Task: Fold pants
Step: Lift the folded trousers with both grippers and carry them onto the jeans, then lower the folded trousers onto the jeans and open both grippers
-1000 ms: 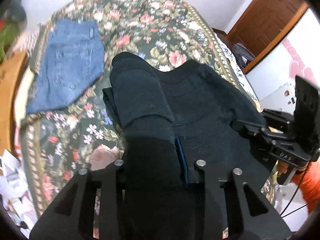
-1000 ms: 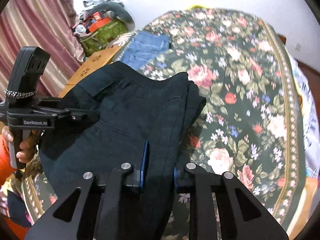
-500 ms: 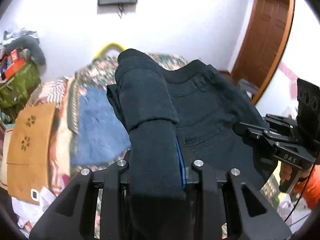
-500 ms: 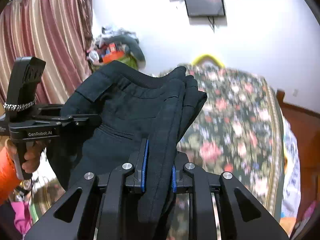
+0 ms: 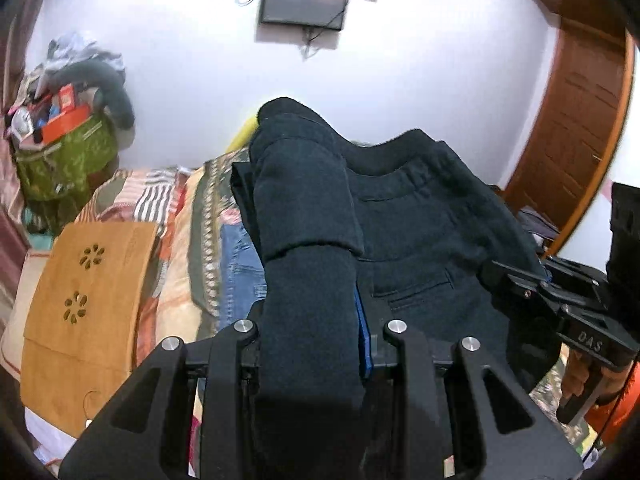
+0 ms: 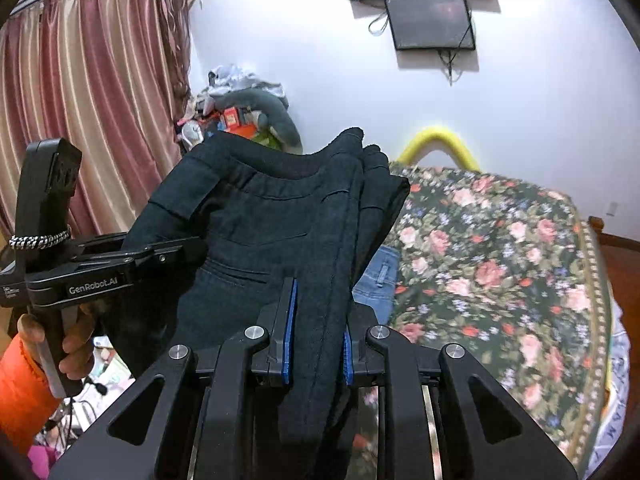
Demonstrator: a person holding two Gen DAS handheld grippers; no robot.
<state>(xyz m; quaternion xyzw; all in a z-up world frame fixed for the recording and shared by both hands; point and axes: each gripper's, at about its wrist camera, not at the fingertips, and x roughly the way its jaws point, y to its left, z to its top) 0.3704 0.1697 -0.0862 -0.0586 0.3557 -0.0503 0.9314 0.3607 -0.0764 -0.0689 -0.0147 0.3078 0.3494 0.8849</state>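
Observation:
Folded black pants (image 5: 420, 216) hang in the air between both grippers, above the floral bed (image 6: 500, 264). My left gripper (image 5: 316, 320) is shut on the thick folded left edge of the pants. My right gripper (image 6: 316, 340) is shut on the right edge of the pants (image 6: 272, 216), several layers between its blue pads. Each gripper shows in the other's view: the right one (image 5: 532, 292) clamps the cloth at the right, the left one (image 6: 160, 258) at the left. The waistband faces up and away.
Folded blue jeans (image 5: 240, 264) lie on the bed below the pants, also seen in the right wrist view (image 6: 380, 276). A wooden board (image 5: 88, 304) and a cluttered green bag (image 5: 64, 152) stand at the left. Curtain (image 6: 92, 120), wall screen (image 6: 432, 20), wooden door (image 5: 572, 128).
Both grippers have lifted the black pants off the bed and tilted upward. The views now face the wall instead of the bedspread. Both grips hold.

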